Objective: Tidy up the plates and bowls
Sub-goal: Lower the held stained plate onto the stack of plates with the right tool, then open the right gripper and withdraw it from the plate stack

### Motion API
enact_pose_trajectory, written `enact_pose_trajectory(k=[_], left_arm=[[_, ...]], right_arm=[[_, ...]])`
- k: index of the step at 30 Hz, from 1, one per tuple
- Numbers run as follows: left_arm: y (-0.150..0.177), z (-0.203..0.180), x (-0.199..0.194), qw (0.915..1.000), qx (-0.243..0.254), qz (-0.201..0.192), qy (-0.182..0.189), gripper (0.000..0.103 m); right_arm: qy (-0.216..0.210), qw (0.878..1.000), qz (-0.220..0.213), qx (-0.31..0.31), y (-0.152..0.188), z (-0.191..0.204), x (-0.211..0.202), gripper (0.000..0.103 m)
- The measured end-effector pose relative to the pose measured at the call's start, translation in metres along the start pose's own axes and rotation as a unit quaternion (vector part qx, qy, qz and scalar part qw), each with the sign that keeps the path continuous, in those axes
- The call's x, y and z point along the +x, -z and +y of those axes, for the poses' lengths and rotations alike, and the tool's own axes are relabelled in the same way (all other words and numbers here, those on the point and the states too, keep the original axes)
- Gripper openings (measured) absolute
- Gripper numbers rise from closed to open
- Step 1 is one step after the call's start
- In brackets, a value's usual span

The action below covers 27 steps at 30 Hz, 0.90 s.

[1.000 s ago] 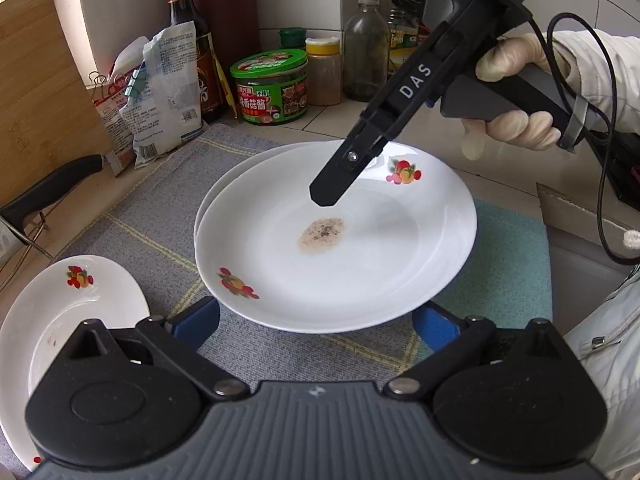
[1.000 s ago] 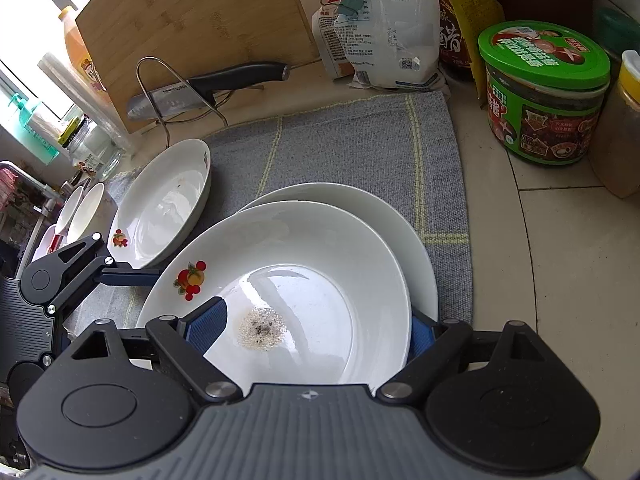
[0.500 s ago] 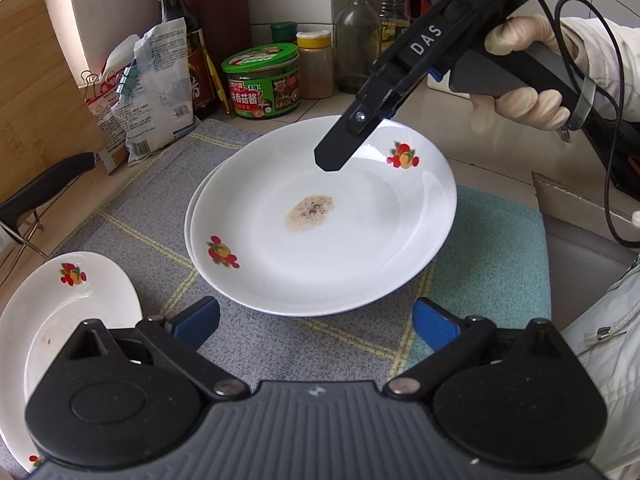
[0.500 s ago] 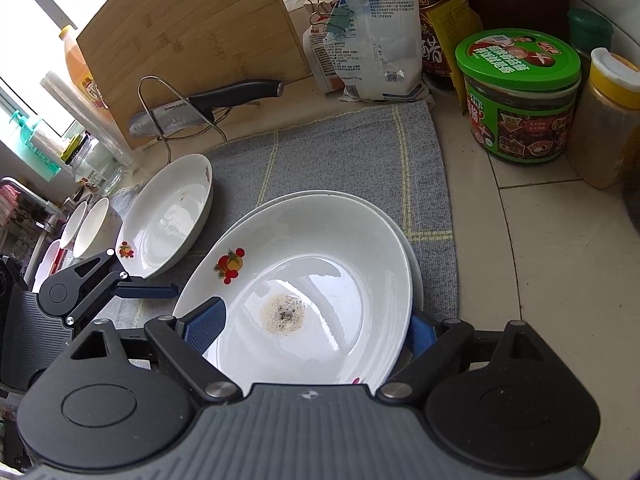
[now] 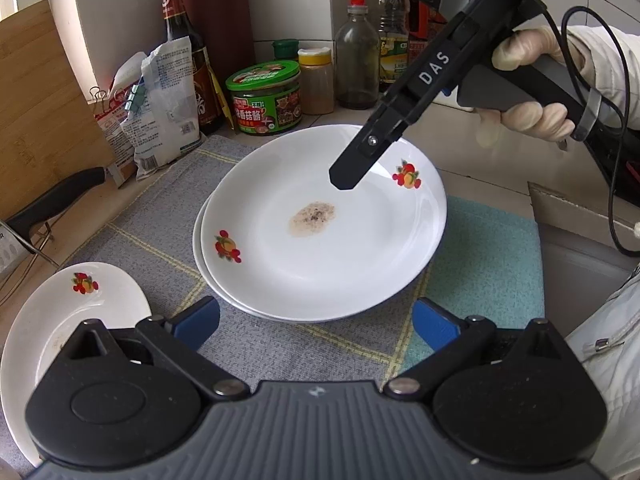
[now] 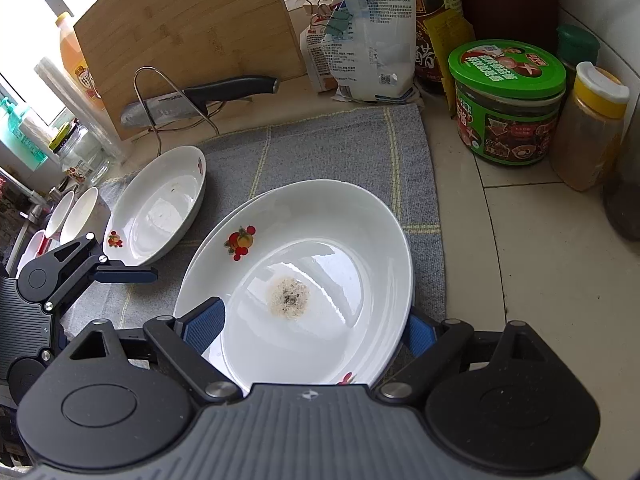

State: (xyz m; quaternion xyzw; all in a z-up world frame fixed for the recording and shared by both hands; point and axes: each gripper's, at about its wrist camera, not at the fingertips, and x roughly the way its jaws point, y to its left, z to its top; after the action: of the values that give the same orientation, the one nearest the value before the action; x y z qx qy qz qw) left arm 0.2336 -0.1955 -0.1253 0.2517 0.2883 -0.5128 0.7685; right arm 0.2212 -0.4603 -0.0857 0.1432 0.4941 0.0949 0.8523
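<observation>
Both pairs of blue fingers [image 5: 198, 320] stand spread with nothing gripped. My right gripper [image 6: 312, 328] tilts steeply down over the stained top plate [image 5: 324, 224], fingers either side of its near rim. That plate sits stacked on another on the grey mat [image 5: 280, 344]. My left gripper [image 5: 316, 320] angles down beside them.

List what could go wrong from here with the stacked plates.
1. The top plate sits off-centre on the lower plate; a nudge from the right tool, open with its fingers either side of the stack, might slide it.
2. The top plate carries a dried food stain, so stacking more on it would likely dirty the next plate's underside.
3. A third plate sits close to the left tool and might get bumped.
</observation>
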Motion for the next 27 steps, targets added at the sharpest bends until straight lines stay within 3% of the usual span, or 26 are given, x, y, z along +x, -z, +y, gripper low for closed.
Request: enact_pose_trajectory(k=[12, 18, 27], left_arm=[[0.006, -0.003, -0.013, 0.9998, -0.005, -0.012, -0.018, 0.102], [0.011, -0.003, -0.023, 0.9991, -0.017, -0.022, -0.031, 0.102], [0.022, 0.002, -0.047, 0.9913, -0.082, -0.036, -0.096, 0.102]], right_arm=[[0.056, 0.998, 0.005, -0.021, 0.006, 0.014, 0.0, 0.101], [0.077, 0.995, -0.02, -0.055, 0.009, 0.028, -0.011, 0.103], [0.112, 0.984, -0.049, -0.128, 0.021, 0.072, -0.016, 0.103]])
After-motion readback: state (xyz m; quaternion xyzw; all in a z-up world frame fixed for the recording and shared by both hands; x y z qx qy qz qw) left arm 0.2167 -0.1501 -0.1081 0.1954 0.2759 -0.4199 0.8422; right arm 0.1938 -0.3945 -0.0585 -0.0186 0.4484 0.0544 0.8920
